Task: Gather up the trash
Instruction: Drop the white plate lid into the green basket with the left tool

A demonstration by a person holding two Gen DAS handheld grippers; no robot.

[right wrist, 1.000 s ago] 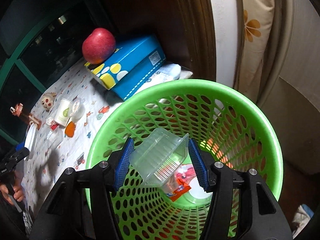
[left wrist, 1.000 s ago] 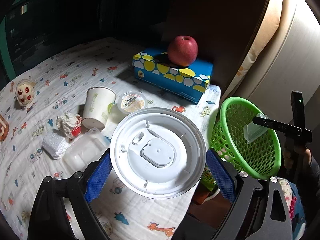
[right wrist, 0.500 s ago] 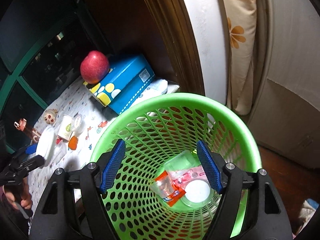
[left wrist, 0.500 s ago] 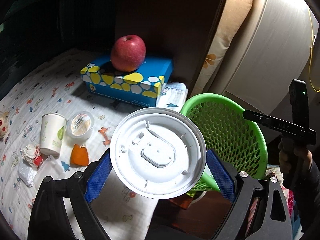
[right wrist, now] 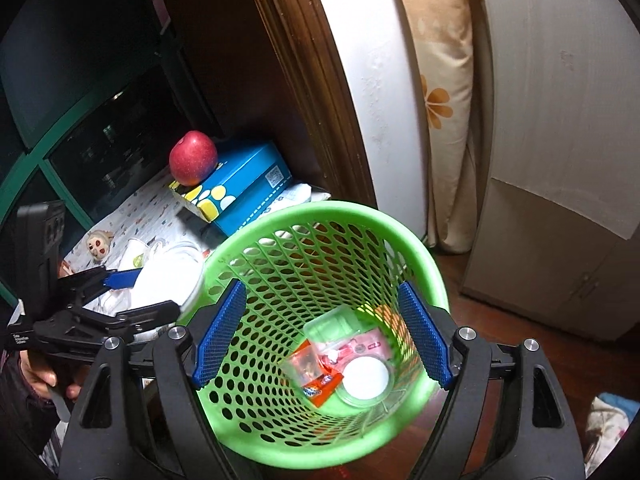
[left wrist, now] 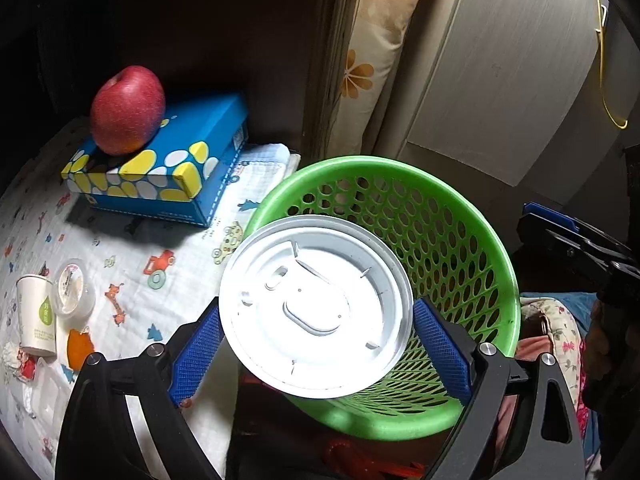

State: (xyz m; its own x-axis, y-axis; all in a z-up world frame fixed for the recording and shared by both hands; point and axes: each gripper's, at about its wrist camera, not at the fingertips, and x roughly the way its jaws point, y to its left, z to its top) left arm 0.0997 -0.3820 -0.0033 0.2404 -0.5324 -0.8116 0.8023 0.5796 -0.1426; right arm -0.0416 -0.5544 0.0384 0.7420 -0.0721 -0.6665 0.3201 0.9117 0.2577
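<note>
Clamping a round white plastic lid (left wrist: 316,306) between its blue pads, the left gripper (left wrist: 316,336) holds the disc tilted over the near rim of a green perforated basket (left wrist: 460,248). The right gripper (right wrist: 320,330) hangs above the same basket, its jaws having just been opening and now standing apart with nothing between them; below it, on the basket's floor, lie a clear plastic tray (right wrist: 332,326), a pink wrapper (right wrist: 366,346), an orange wrapper (right wrist: 322,386) and a small round white-lidded cup (right wrist: 366,378). In the right wrist view the lid shows at the basket's left edge, gripped in the left gripper's black frame, with a hand (right wrist: 40,380) on its handle. Beside the basket, a bed spread with a cartoon-print cloth (left wrist: 132,248) carries a blue tissue box with yellow and white spots (left wrist: 160,172), a red apple (left wrist: 127,110) resting on top of it. Further left on the cloth stand a white paper cup (left wrist: 36,316) and a small sealed tub (left wrist: 72,290) just beside it, with an orange scrap (left wrist: 78,346) and crumpled wrappers (left wrist: 18,360) near them. A small doll's head (right wrist: 98,244) lies at the cloth's far side in the right wrist view. Behind the basket stand a dark wooden frame and a floral-print cushion (left wrist: 368,60).
</note>
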